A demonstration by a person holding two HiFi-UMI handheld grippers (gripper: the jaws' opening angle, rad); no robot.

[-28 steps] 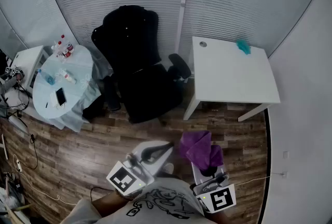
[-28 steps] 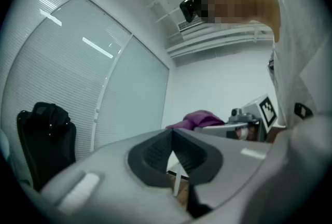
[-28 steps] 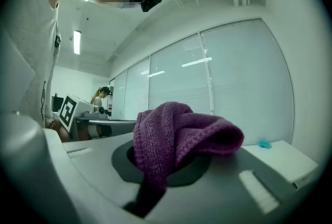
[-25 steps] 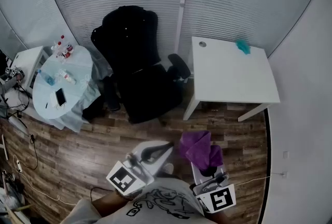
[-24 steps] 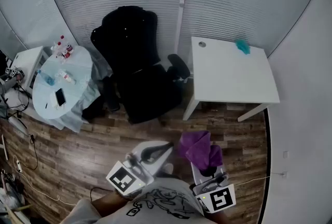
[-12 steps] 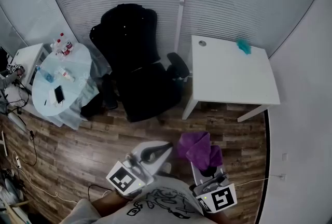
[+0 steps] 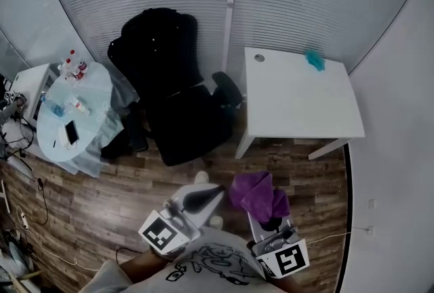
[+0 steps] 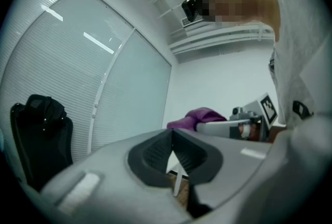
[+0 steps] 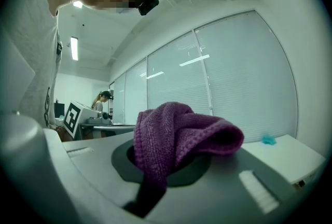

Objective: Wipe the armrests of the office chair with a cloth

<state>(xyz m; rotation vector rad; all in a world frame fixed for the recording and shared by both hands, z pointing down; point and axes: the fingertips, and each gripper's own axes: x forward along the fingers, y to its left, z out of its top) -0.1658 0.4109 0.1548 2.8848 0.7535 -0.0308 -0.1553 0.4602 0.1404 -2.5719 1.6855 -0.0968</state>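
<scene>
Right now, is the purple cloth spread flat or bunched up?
Bunched up: the purple cloth bulges in thick folds, pinched by the right gripper.

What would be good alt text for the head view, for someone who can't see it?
Seen from above, a person's right tongs grip a purple cloth and the left tongs are shut and empty, both short of a black office chair on a wood floor. A white table stands beside the chair.

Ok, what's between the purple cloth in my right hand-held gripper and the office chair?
Just wood floor. In the head view, nothing else lies on the direct stretch from the purple cloth to the office chair.
</scene>
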